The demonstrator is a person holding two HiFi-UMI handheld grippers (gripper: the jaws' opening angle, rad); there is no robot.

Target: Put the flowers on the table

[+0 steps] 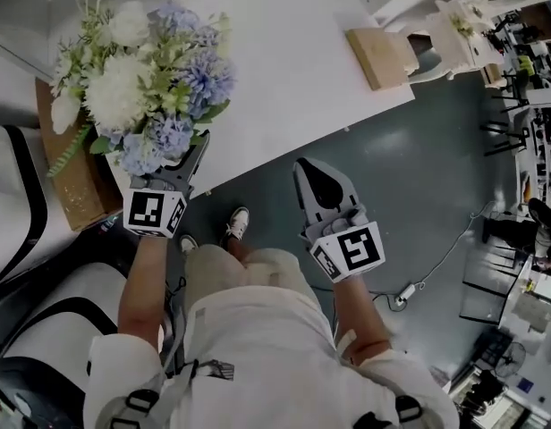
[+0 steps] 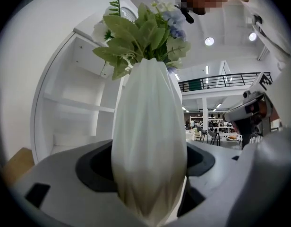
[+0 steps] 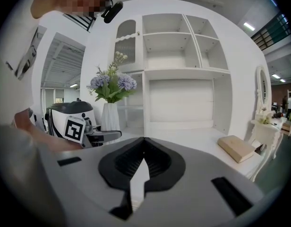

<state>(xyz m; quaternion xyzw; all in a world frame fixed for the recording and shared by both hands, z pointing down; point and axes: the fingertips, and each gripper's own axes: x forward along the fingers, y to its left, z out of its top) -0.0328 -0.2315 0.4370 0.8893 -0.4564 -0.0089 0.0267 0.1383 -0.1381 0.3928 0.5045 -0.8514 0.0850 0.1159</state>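
- The left hand-held gripper (image 1: 187, 157) pinches a white ribbed vase (image 2: 148, 136) of blue and white flowers (image 1: 146, 79) between its jaws, with the white tabletop (image 1: 284, 79) just ahead.
- The right hand-held gripper (image 1: 320, 179), beside it, is pressed together and empty.

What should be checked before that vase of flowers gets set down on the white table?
1. Grip: ok. The left gripper clamps the white vase on both sides.
2. Vase upright: ok.
3. Landing space: ok. The table shows a wide bare stretch; a tan block lies well aside.
4. Right gripper out of the way: ok, shut and empty.
5. Vase base over the table: cannot tell; the flowers hide it.
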